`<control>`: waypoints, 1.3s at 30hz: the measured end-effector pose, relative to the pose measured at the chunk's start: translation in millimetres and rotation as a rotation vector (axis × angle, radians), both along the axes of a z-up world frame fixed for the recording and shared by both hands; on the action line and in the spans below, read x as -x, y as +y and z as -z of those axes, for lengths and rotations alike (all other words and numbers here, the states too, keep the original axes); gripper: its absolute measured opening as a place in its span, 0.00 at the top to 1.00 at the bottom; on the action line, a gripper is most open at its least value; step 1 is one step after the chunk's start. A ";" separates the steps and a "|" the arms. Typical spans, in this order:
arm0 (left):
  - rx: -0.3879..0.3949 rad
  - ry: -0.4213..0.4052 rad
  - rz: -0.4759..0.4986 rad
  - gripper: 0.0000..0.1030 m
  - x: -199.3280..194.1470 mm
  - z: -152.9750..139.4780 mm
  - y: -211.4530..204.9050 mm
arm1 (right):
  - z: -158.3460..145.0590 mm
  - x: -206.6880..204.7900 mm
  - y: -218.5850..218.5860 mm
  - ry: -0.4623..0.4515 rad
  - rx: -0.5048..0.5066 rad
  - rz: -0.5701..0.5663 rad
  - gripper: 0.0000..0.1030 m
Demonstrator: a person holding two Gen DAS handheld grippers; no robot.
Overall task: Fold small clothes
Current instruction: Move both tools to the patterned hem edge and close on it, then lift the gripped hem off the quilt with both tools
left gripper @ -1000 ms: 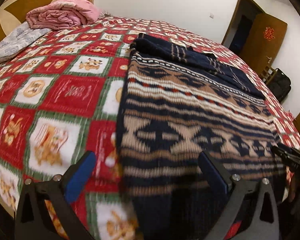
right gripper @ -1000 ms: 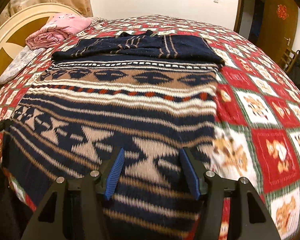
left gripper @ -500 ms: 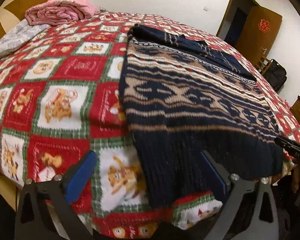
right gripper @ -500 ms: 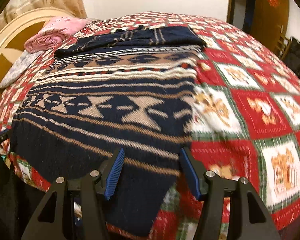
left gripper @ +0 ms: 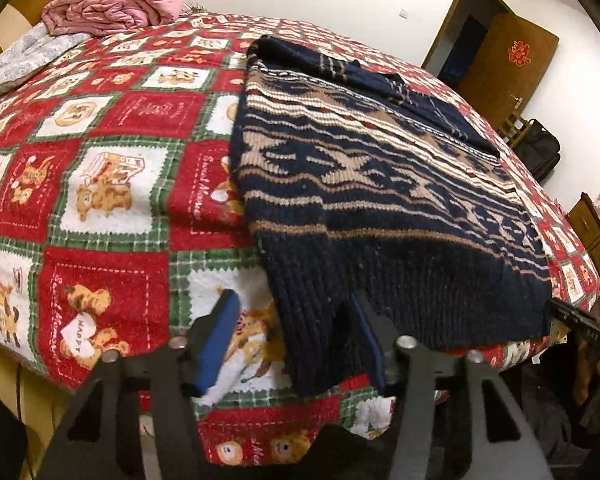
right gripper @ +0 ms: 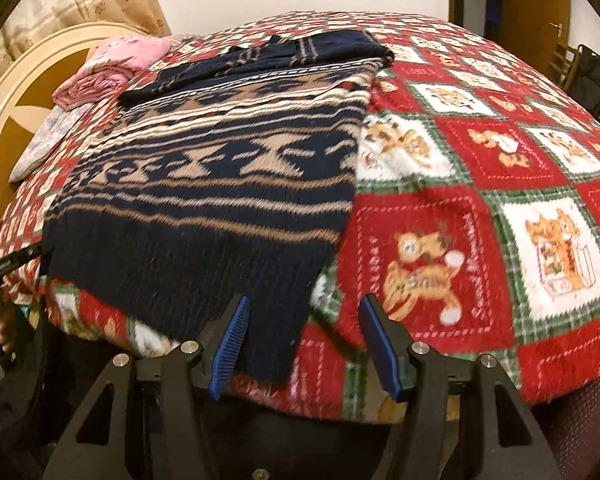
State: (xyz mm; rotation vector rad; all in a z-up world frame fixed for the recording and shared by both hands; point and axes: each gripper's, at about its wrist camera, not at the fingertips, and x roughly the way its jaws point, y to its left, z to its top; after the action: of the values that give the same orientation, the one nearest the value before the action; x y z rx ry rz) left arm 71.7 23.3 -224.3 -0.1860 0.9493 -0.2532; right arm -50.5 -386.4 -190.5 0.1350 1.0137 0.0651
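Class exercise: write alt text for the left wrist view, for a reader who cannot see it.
A navy patterned sweater lies flat on a red teddy-bear bedspread, its hem corner between the closing fingers of the left hand-held gripper. Pink bedding sits by the headboard.

A bed carries everything, covered by a red, white and green checked blanket [left gripper: 112, 184] printed with little bears. A dark blue and tan patterned sweater [left gripper: 372, 200] lies flat on the blanket, its plain ribbed hem hanging over the near edge. At the far end, by the headboard [right gripper: 16, 112], a folded pink quilt [left gripper: 112, 8] rests beside a pale grey pillow [left gripper: 24, 56].
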 end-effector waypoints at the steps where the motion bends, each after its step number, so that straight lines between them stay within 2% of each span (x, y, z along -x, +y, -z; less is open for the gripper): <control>1: 0.002 -0.001 0.000 0.46 0.2 0.2 0.6 | 0.0 0.9 1.6 -0.002 -0.001 -0.007 0.48; 2: -0.001 -0.002 0.000 0.46 0.5 0.2 -0.3 | 0.3 1.1 2.8 -0.001 -0.003 -0.012 0.54; 6: -0.003 -0.004 0.006 0.46 2.4 -1.5 -4.6 | 0.8 1.1 6.6 0.001 0.015 -0.030 0.54; 9: -0.011 0.002 -0.005 0.46 2.2 -1.1 -3.8 | -5.0 2.2 2.8 -0.015 0.039 -0.003 0.54; 12: -0.005 0.005 -0.018 0.46 2.6 -0.7 -0.3 | -15.4 7.5 2.2 -0.043 0.001 -0.022 0.54; 14: -0.009 0.007 -0.016 0.46 2.4 0.1 -0.2 | -11.2 8.3 8.2 -0.016 -0.008 -0.056 0.56; 18: -0.013 -0.003 -0.006 0.46 2.4 2.0 -1.8 | 7.9 3.2 12.9 0.036 0.016 -0.052 0.65; 22: -0.006 -0.014 -0.007 0.46 -0.3 4.4 -1.9 | 7.6 2.7 6.1 0.014 -0.054 -0.026 0.67; 24: -0.007 -0.022 -0.004 0.46 -1.3 5.1 -3.5 | 10.2 2.1 7.1 0.006 -0.074 -0.034 0.82; 26: 0.000 -0.027 0.008 0.46 -1.1 4.3 -3.9 | 11.3 2.0 8.9 0.006 -0.073 -0.037 0.83; 28: 0.017 -0.019 0.015 0.68 -2.0 4.8 -1.1 | 9.6 3.8 9.8 -0.001 -0.071 -0.041 0.85; 30: 0.019 -0.014 0.010 0.74 -2.8 5.1 2.0 | 10.3 3.2 9.9 0.002 -0.079 -0.044 0.86; 39: -0.075 -0.035 0.047 0.73 2.4 2.9 -11.9 | 10.0 2.5 10.9 -0.015 -0.081 -0.050 0.86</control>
State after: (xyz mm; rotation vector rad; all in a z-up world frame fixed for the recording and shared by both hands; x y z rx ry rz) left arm 69.3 11.4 -227.2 -0.0902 0.9273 -0.2627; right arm -53.0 -375.5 -200.5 0.1829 1.0000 0.1530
